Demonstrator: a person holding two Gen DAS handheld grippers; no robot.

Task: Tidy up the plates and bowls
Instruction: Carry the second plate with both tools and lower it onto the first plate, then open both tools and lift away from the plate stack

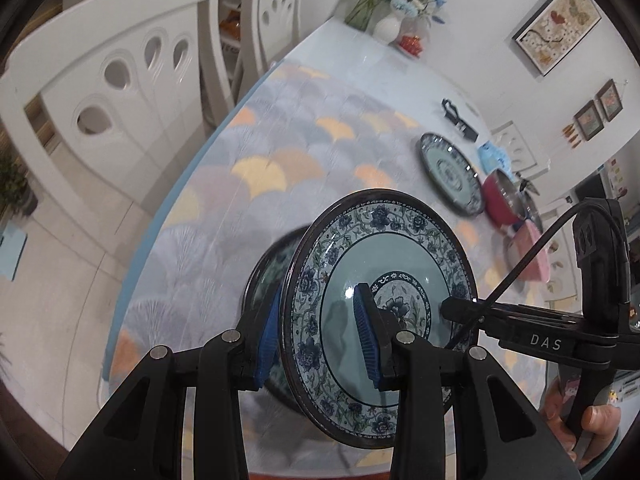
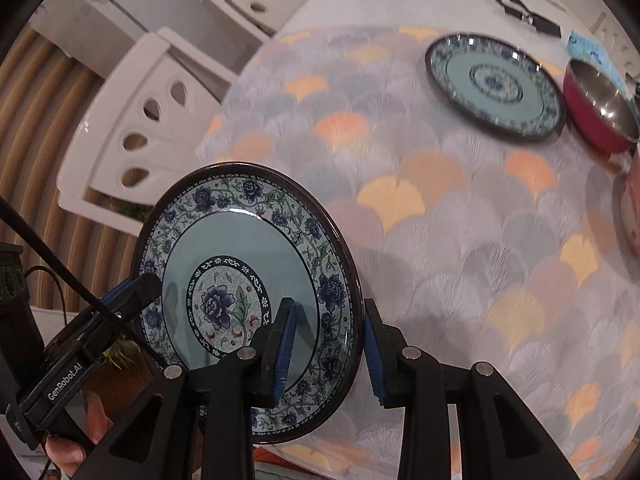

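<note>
A blue-and-white floral plate (image 1: 384, 264) (image 2: 256, 248) hangs tilted on edge above the patterned tablecloth (image 1: 280, 140) (image 2: 440, 220). My left gripper (image 1: 316, 340) is shut on its near rim, blue pads on both faces. My right gripper (image 2: 328, 352) is shut on the opposite rim. Each gripper shows in the other's view, the right gripper (image 1: 450, 306) at the plate's far side and the left gripper (image 2: 134, 290) at its left edge. A dark round dish (image 1: 266, 276) lies on the cloth behind the held plate, mostly hidden. A matching plate (image 1: 452, 172) (image 2: 496, 84) lies flat farther off.
A red bowl (image 1: 500, 200) (image 2: 596, 112) and a pink bowl (image 1: 528, 248) (image 2: 632, 216) sit beside the flat plate. A black tool (image 1: 460, 120) (image 2: 528, 16), a blue packet (image 1: 494, 158) and a flower vase (image 1: 388, 24) stand farther back. White chairs (image 1: 120, 92) (image 2: 148, 128) line the table's left edge.
</note>
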